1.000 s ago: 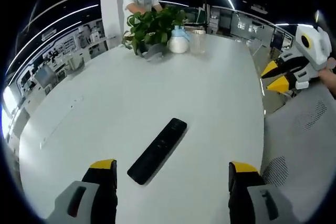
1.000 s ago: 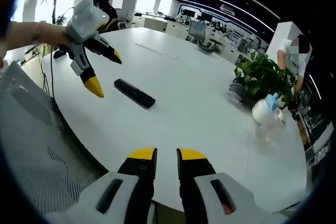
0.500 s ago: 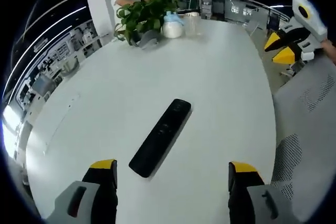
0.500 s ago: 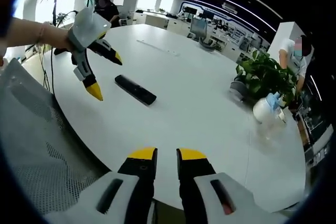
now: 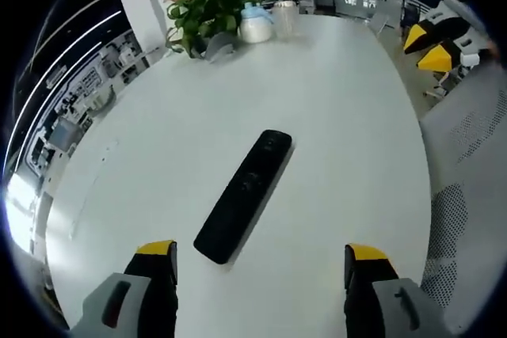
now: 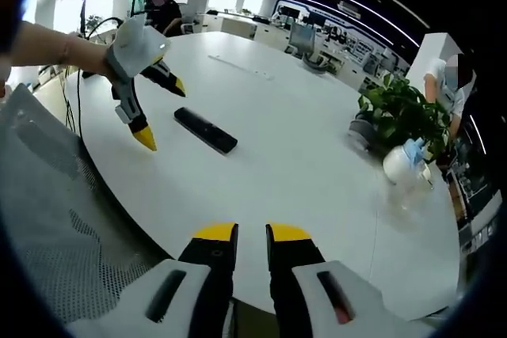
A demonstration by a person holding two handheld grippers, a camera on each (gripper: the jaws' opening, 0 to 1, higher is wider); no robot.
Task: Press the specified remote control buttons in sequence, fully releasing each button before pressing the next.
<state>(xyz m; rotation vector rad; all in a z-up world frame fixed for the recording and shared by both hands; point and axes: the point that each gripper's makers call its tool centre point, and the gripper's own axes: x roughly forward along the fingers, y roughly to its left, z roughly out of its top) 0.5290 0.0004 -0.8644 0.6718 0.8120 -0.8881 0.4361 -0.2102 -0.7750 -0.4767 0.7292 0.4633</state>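
Note:
A long black remote control (image 5: 244,194) lies flat on the white oval table (image 5: 341,100), slanting away between my left gripper's jaws. My left gripper (image 5: 261,263) hangs open above and just short of the remote's near end, touching nothing. In the right gripper view the same remote (image 6: 205,130) lies far left on the table (image 6: 317,156), with the left gripper (image 6: 158,108) open over it, held by a person's hand. My right gripper (image 6: 252,235) is shut and empty at the table's near edge; it also shows at the far right edge (image 5: 432,45) in the left gripper view.
A potted green plant (image 5: 207,13), a white spray bottle (image 5: 255,25) and a clear cup (image 5: 285,17) stand at the table's far end, with a person behind them. A grey mesh chair (image 5: 467,164) sits by the table's right edge. Office desks surround the table.
The left gripper has moved forward over the table, so the remote sits closer and more centred between its jaws. The right gripper has stayed almost still and shut.

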